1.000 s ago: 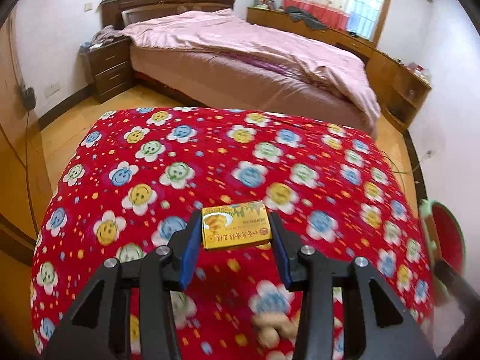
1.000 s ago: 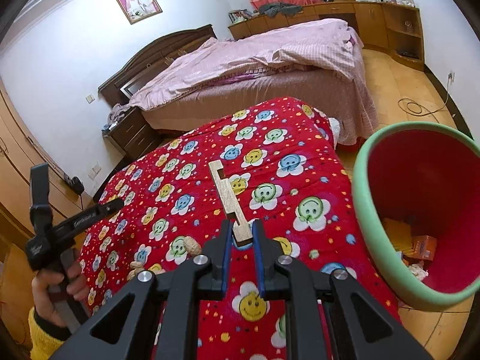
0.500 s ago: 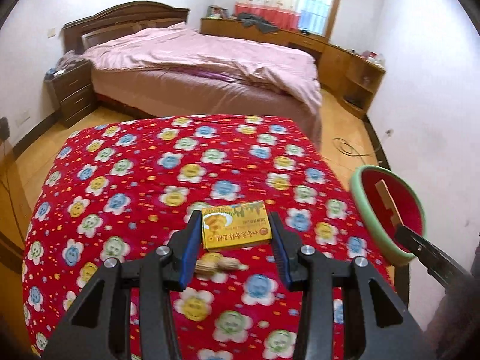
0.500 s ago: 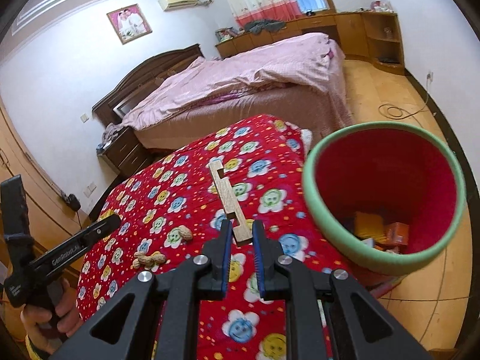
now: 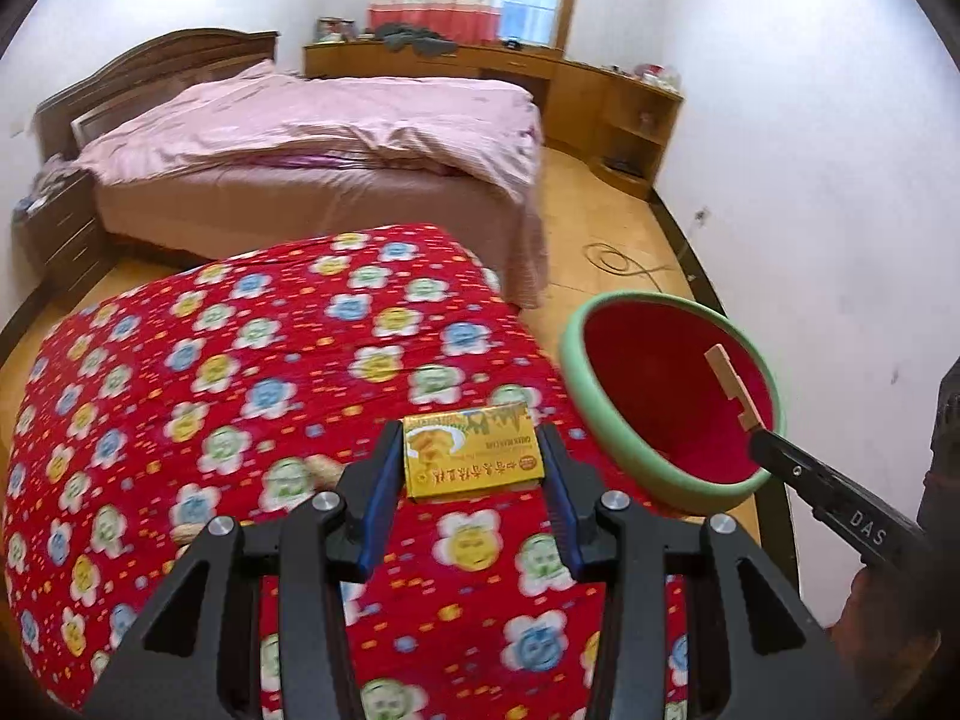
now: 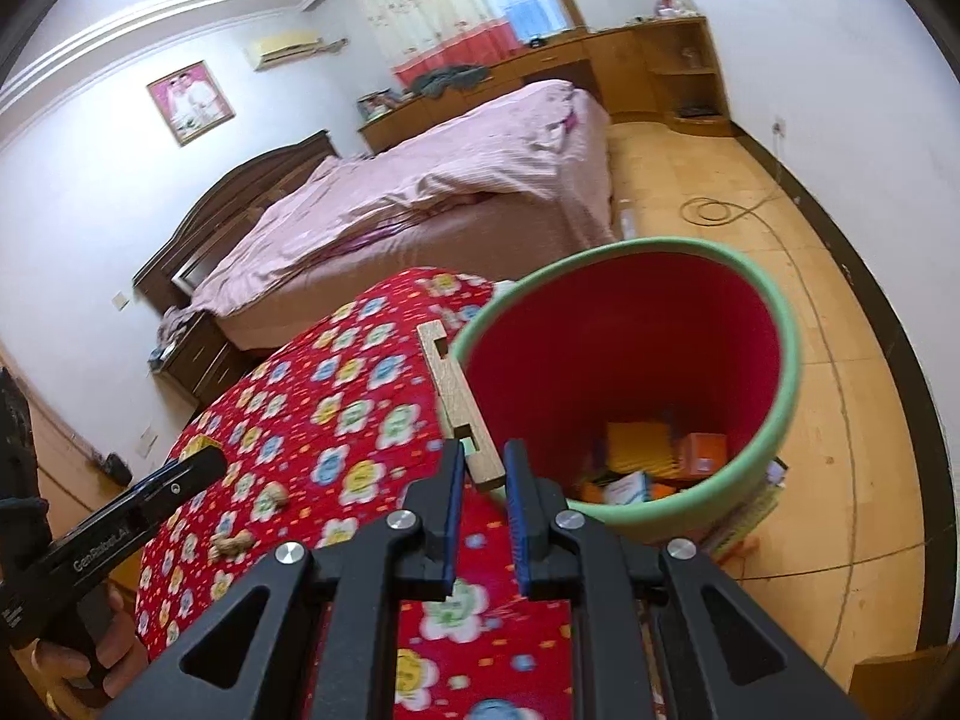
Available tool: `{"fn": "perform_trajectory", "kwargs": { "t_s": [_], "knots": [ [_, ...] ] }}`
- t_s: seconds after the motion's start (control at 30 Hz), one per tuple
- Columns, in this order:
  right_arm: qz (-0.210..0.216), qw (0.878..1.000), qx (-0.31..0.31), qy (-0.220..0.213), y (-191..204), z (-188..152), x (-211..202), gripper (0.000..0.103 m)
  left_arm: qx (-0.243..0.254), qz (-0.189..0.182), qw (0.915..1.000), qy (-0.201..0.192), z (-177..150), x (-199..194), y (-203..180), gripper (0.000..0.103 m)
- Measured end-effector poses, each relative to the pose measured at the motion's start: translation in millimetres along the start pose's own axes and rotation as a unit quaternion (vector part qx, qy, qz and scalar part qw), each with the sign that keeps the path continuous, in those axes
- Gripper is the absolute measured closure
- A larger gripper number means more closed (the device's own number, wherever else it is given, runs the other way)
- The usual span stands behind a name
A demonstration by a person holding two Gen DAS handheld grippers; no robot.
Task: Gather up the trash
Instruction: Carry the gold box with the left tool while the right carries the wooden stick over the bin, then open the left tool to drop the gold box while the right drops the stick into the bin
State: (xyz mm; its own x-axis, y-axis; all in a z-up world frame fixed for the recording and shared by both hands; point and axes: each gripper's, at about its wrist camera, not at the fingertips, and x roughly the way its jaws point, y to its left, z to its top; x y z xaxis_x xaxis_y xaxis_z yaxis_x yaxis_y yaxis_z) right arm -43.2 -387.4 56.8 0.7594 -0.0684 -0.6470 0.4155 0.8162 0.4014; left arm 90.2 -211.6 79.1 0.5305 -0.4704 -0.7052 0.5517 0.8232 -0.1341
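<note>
Fingers: left gripper (image 5: 474,468) clamps yellow box (image 5: 473,451), right gripper (image 6: 483,468) pinches wooden strip (image 6: 459,402); both swung toward bin (image 6: 774,312), drop imminent.

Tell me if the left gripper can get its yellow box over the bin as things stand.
Probably yes. The left gripper grips the yellow box, the bin is open-topped just beside it, though the right gripper's wooden strip already hangs over its far side.

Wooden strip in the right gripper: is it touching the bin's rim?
Cannot tell. In the right wrist view the wooden strip overlaps the bin rim; in the left wrist view it shows against the bin's inside, no clear gap or contact.
</note>
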Motion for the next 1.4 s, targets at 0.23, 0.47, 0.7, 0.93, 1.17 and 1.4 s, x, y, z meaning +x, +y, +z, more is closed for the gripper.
{"fn": "perform_trajectory", "kwargs": {
  "t_s": [0.23, 0.47, 0.7, 0.93, 1.17, 1.4],
  "knots": [
    [-0.024, 0.999, 0.029, -0.001, -40, 9, 8, 0.087, 0.030, -0.023, 0.9992, 0.009, 5, 25, -35, 0.059],
    [-0.044, 0.998, 0.040, 0.000, -69, 21, 21, 0.088, 0.046, -0.036, 0.9980, 0.024, 11, 53, -62, 0.059],
    [-0.039, 0.998, 0.046, 0.001, -89, 29, 30, 0.087, 0.068, -0.054, 0.9959, 0.025, 17, 76, -86, 0.059],
    [-0.036, 0.999, 0.038, 0.004, -95, 35, 32, 0.087, 0.095, -0.081, 0.9911, 0.044, 16, 97, -108, 0.057],
    [-0.034, 0.999, 0.022, 0.011, -94, 45, 33, 0.086, 0.114, -0.087, 0.9889, 0.039, 14, 98, -118, 0.041],
    [-0.032, 0.999, 0.009, 0.023, -90, 39, 35, 0.072, 0.083, -0.067, 0.9931, 0.048, 9, 92, -99, 0.041]
  ]
}}
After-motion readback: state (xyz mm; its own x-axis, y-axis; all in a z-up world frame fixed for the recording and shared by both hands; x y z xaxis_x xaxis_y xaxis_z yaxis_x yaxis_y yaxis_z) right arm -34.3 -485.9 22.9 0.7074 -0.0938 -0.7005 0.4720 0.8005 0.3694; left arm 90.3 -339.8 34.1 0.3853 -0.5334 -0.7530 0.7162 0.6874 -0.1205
